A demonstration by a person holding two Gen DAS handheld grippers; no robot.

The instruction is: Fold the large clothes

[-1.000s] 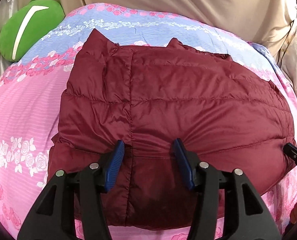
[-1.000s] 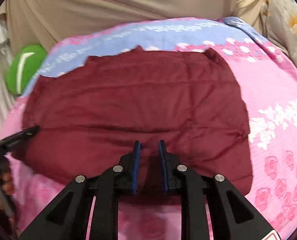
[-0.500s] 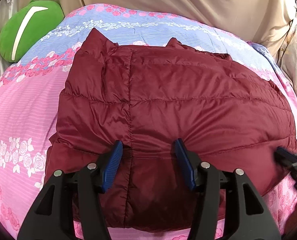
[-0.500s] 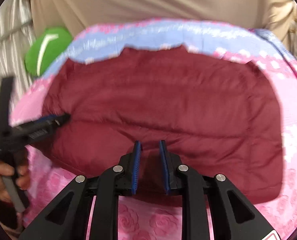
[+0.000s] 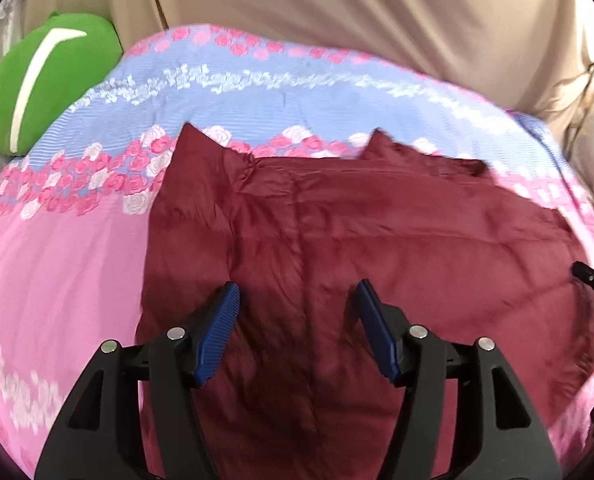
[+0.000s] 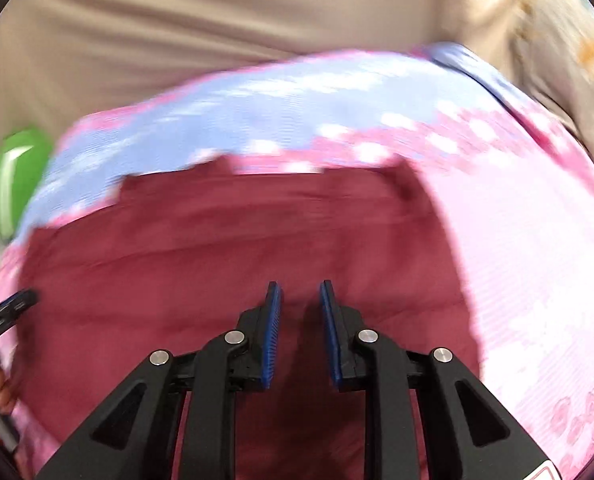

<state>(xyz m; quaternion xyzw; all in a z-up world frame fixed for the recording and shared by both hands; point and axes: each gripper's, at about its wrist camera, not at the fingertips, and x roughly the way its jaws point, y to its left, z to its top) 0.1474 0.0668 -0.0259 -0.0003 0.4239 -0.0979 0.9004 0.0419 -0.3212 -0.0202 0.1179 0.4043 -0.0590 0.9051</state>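
A dark red quilted jacket (image 5: 377,232) lies folded and flat on a pink and blue floral bedspread (image 5: 57,248). It also shows in the right wrist view (image 6: 237,248). My left gripper (image 5: 297,292) is open and empty, hovering over the jacket's near part. My right gripper (image 6: 300,292) is open with a narrow gap between the jaws and holds nothing, over the jacket's near edge. The right gripper's tip (image 5: 593,280) shows at the right edge of the left wrist view. The left gripper's tip (image 6: 13,308) shows at the left edge of the right wrist view.
A green cushion (image 5: 45,80) lies at the bed's far left corner. A beige curtain (image 5: 337,12) hangs behind the bed. Floral fabric (image 6: 569,40) lies at the far right. Bare bedspread (image 6: 537,260) lies to the right of the jacket.
Both grippers have lifted and pulled back from the jacket. The left jaws have spread a little wider. The right view swung back rightward and is blurred.
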